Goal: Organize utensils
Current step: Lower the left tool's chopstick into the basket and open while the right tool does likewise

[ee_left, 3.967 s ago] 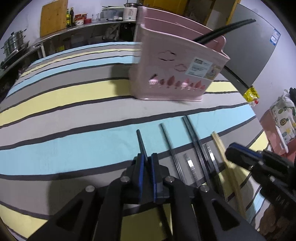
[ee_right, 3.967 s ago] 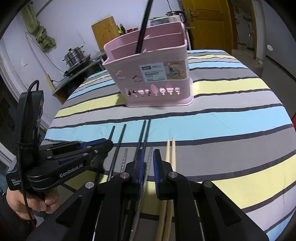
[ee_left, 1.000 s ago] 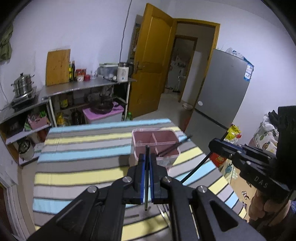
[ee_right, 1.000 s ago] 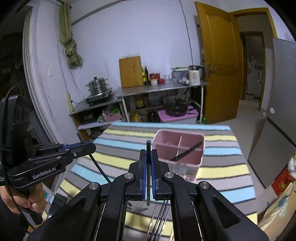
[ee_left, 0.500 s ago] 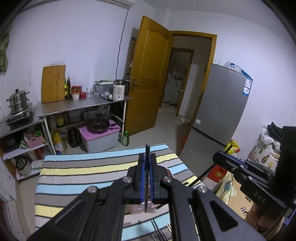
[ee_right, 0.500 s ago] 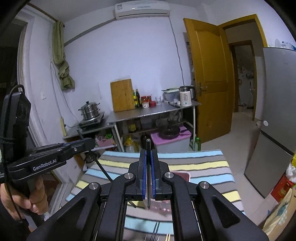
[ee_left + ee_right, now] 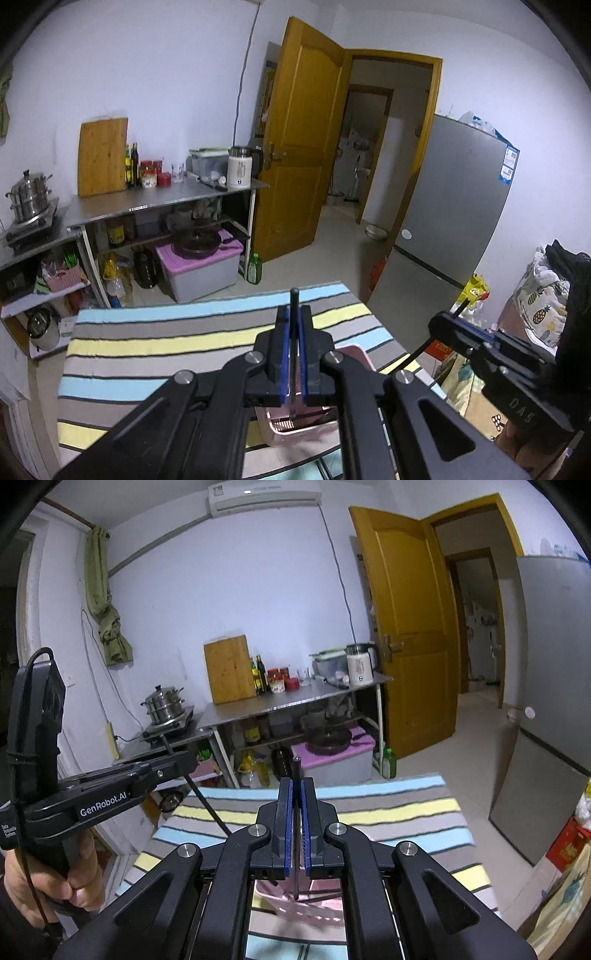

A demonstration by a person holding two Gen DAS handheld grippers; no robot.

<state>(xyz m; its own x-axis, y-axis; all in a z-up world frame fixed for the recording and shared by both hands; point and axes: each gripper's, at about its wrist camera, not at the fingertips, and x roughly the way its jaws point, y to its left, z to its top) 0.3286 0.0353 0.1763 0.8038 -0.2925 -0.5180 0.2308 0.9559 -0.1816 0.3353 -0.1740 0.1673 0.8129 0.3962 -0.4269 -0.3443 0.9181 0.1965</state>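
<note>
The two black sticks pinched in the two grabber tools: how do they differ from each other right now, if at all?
In the right wrist view, the left gripper holds its chopstick slanting down toward the striped table, while the right gripper holds its chopstick upright. The left one is gripped near its top, with a long length below; the right one shows only a short tip above. Both are thin and black, held above the pink basket.

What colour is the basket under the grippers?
The basket is pink. It shows best in the left wrist view, sitting on the striped tablecloth.
</note>
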